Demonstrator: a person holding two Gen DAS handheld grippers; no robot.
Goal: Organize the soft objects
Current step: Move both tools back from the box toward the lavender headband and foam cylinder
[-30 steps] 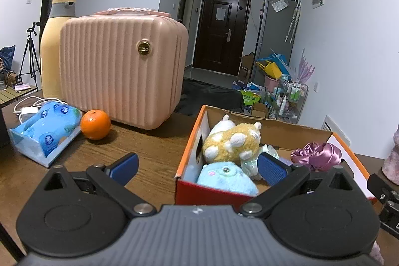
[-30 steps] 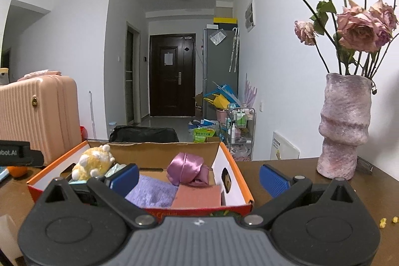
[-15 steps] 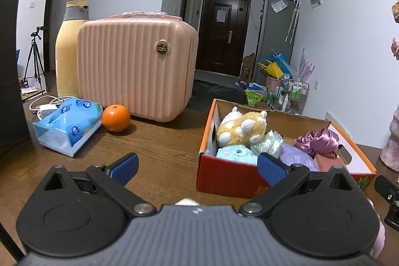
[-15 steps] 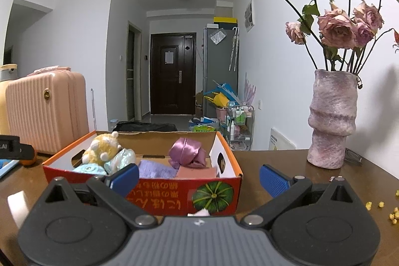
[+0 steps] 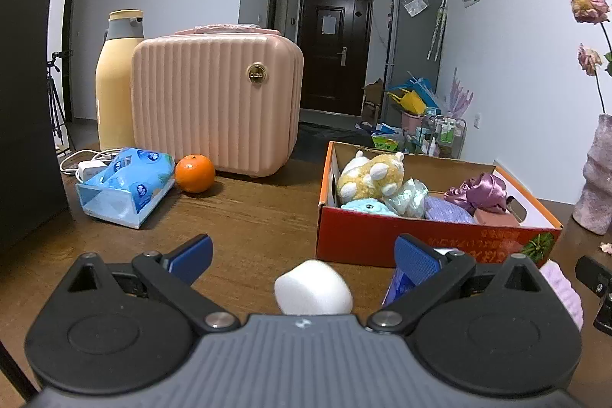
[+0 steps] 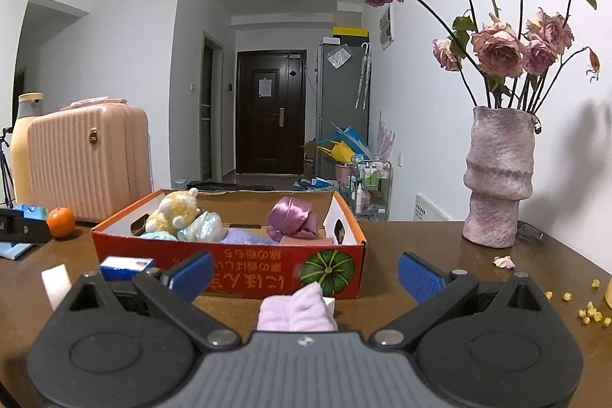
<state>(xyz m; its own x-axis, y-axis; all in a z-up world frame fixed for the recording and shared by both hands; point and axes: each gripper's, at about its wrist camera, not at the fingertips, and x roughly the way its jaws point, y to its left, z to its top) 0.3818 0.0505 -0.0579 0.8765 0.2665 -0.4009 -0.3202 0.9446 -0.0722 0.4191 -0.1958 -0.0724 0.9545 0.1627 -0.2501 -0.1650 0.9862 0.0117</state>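
Note:
An orange cardboard box [image 5: 432,236] [image 6: 237,266] on the wooden table holds a yellow plush toy [image 5: 373,176] [image 6: 174,213], a light blue plush [image 5: 363,207], a purple satin scrunchie [image 5: 480,192] [image 6: 292,222] and folded cloths. A white foam block [image 5: 311,287] [image 6: 55,283] lies on the table between my open left gripper's [image 5: 302,255] fingers. A folded light pink cloth [image 6: 296,308] [image 5: 562,289] lies in front of the box, between my open right gripper's [image 6: 306,272] fingers. Both grippers are empty.
A pink suitcase [image 5: 214,102], a yellow bottle [image 5: 114,83], a blue tissue pack [image 5: 126,184] and an orange [image 5: 194,173] stand at the left. A vase with dried roses [image 6: 497,178] stands at the right. A small blue box [image 6: 126,266] lies beside the foam block.
Both grippers have drawn back from the box toward the table's near side. The foam block and the pink cloth have come into view between the fingers.

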